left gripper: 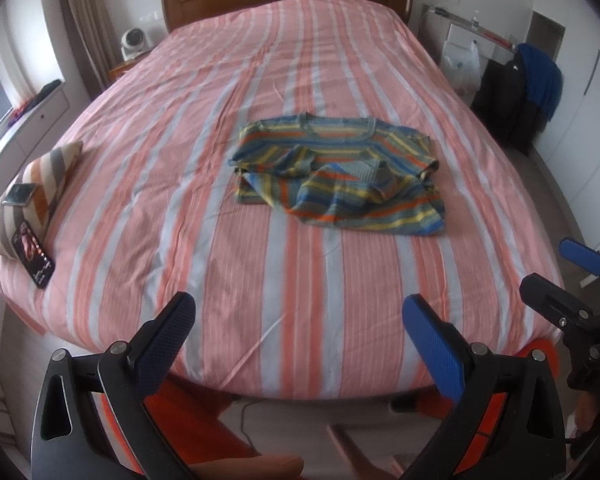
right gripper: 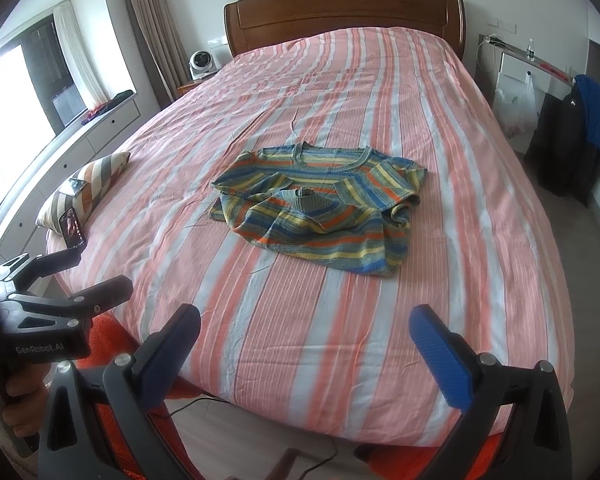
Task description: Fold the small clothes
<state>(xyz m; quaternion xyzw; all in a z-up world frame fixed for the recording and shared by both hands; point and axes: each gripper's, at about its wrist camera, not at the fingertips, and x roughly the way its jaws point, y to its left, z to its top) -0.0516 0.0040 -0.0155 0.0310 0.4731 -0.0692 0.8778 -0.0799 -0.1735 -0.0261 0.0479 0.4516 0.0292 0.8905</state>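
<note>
A small knit sweater [left gripper: 336,172] [right gripper: 320,208] with blue, yellow and orange stripes lies in the middle of the bed, neckline toward the headboard, both sleeves folded across its front and the hem rumpled. My left gripper [left gripper: 300,312] hangs open over the bed's foot edge, well short of the sweater, nothing between its blue pads. My right gripper [right gripper: 306,324] is likewise open and empty near the foot edge. The right gripper [left gripper: 580,280] also shows at the right side of the left wrist view. The left gripper [right gripper: 80,276] appears at the left side of the right wrist view.
The bed [left gripper: 260,260] [right gripper: 340,340] has a pink, white and grey striped cover and a wooden headboard [right gripper: 340,12]. A striped cushion [left gripper: 36,184] [right gripper: 88,184] with two phones lies at the left edge. Dark clothes hang on a chair [right gripper: 580,136] to the right.
</note>
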